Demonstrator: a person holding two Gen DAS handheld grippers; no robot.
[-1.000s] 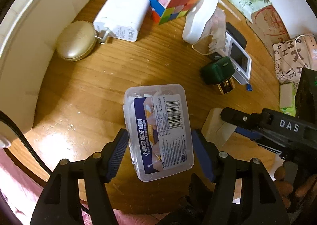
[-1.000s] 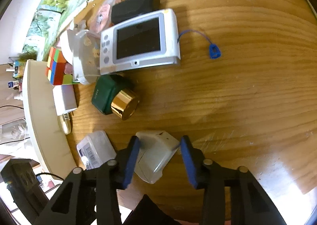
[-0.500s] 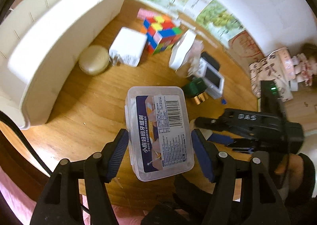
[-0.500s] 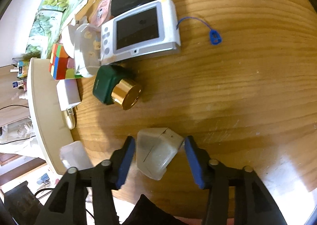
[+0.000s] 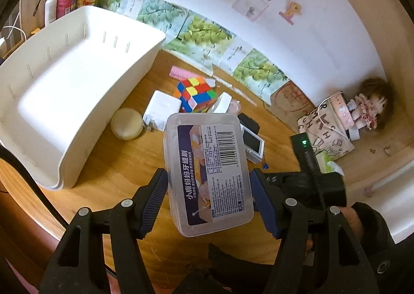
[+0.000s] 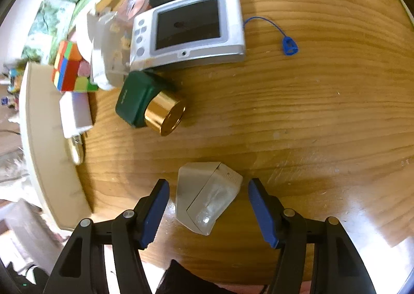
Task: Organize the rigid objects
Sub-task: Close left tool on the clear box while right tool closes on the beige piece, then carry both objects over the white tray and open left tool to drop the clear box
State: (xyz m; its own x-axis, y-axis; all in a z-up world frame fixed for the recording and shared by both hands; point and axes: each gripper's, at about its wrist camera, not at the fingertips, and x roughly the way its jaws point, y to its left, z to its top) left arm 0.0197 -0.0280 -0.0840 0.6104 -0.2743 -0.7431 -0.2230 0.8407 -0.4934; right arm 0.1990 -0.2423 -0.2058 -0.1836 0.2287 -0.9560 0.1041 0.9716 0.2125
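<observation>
My left tool clamps floss box above counter | my right tool just opening, pads clear of white case between them

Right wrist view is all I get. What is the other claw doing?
Observer: The left claw grips a clear box with a barcode label.
Operator: Where could that go?
Observer: A white bin stands to its left; what shows of its inside is bare.
Operator: Anything else I miss?
Observer: A doll sits by the far wall.
</observation>
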